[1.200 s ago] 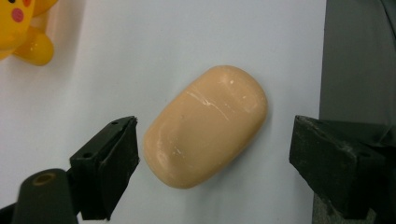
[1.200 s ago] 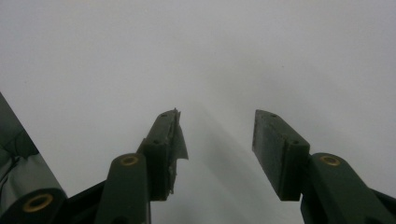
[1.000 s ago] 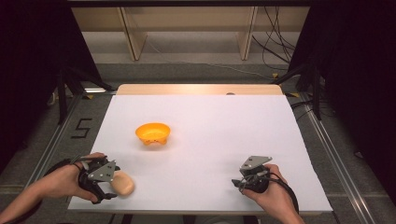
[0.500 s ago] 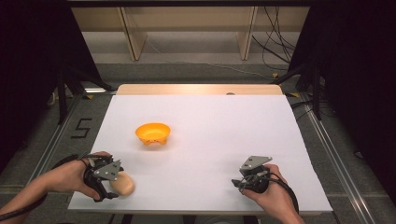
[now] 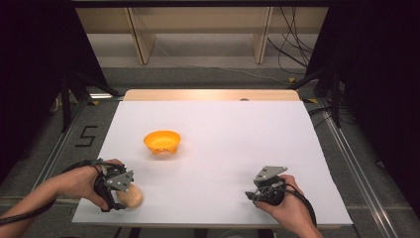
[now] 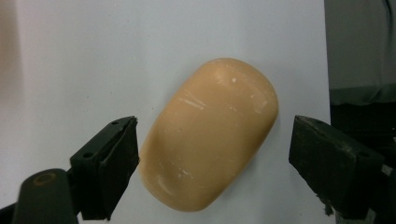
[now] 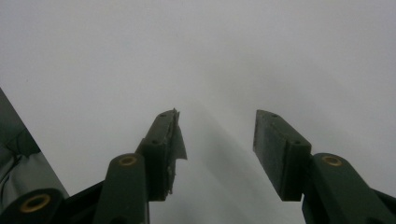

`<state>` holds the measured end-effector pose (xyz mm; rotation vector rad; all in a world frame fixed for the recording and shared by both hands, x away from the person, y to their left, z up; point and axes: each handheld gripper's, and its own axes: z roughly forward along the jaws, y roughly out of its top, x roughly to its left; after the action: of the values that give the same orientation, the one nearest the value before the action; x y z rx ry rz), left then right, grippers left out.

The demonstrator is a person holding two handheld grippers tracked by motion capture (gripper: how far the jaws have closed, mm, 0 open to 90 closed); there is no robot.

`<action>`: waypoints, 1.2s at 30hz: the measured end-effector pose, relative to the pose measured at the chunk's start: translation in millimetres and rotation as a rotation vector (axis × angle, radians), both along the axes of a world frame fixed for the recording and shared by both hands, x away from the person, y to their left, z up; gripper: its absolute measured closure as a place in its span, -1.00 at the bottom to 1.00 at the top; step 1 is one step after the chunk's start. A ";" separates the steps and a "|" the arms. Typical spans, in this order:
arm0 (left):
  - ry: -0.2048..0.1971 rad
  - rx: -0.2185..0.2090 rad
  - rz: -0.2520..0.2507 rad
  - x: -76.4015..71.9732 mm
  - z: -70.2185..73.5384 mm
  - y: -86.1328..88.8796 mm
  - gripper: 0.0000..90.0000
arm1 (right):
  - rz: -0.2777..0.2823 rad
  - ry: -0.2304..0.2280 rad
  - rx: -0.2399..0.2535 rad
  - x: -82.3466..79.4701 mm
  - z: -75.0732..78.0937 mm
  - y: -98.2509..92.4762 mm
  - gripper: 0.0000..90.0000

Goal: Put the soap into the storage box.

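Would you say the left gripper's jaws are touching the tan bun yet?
Apart. In the left gripper view, white table shows between the bun and each jaw of the left gripper.

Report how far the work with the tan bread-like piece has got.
Done: the left gripper is lowered over the tan bread-like piece, open jaws on either side of it. In hand: the grasp itself; the jaws have not closed, with a gap at the right jaw, and the piece lies on the white table. Left: closing, lifting, and probably carrying it to the orange bowl. The right gripper rests open, holding nothing.
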<state>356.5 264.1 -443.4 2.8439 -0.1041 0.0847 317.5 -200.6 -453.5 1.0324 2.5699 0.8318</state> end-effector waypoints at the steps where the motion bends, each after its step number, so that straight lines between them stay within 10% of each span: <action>1: 0.002 0.007 -0.005 0.9 -0.2 -0.7 -0.66 | 0.004 -0.002 -0.003 0.2 -0.2 -0.1 0.13; 36: 0.103 0.115 -0.071 16.8 -23.0 -13.9 -0.66 | 0.027 0.028 -0.023 1.3 -2.3 1.2 0.11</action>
<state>373.4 250.1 -466.3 2.9489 -0.1932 -0.0849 318.8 -199.3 -455.8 1.0122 2.6160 0.7984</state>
